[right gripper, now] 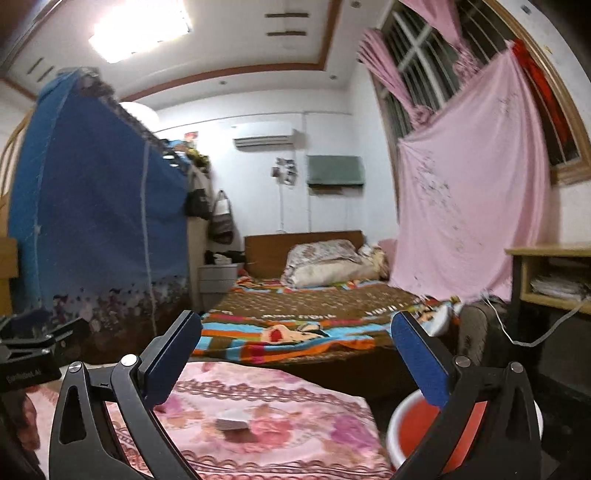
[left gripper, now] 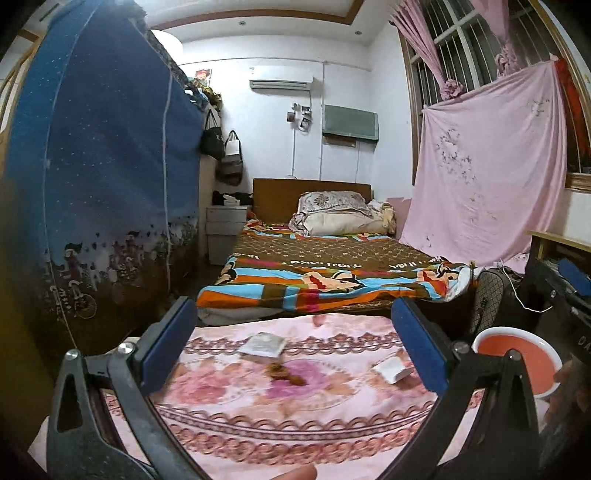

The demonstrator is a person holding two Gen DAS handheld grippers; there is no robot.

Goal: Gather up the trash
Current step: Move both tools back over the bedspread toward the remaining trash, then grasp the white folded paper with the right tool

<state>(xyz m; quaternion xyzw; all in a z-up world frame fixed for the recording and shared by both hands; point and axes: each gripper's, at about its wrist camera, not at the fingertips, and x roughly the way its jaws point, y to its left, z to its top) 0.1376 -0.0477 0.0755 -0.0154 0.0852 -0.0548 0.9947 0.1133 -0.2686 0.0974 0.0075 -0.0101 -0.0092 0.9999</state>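
Here both grippers, left [left gripper: 293,345] and right [right gripper: 295,358], stood wide and empty. The packet [left gripper: 263,344] looked light and flat; gripping its edge seemed best.

White-walled bedroom: wooden bed [left gripper: 314,266], barred window [left gripper: 461,48] with pink curtains [left gripper: 417,33], blue wardrobe cover [left gripper: 103,155].

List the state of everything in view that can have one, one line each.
Left gripper: open, empty.
Right gripper: open, empty.
Red plastic bin with white rim: uncovered, beside the pink floral blanket.
Flat white packet: lying on blanket.
Small white box: lying on blanket.
Brown crumpled scrap: lying on blanket.
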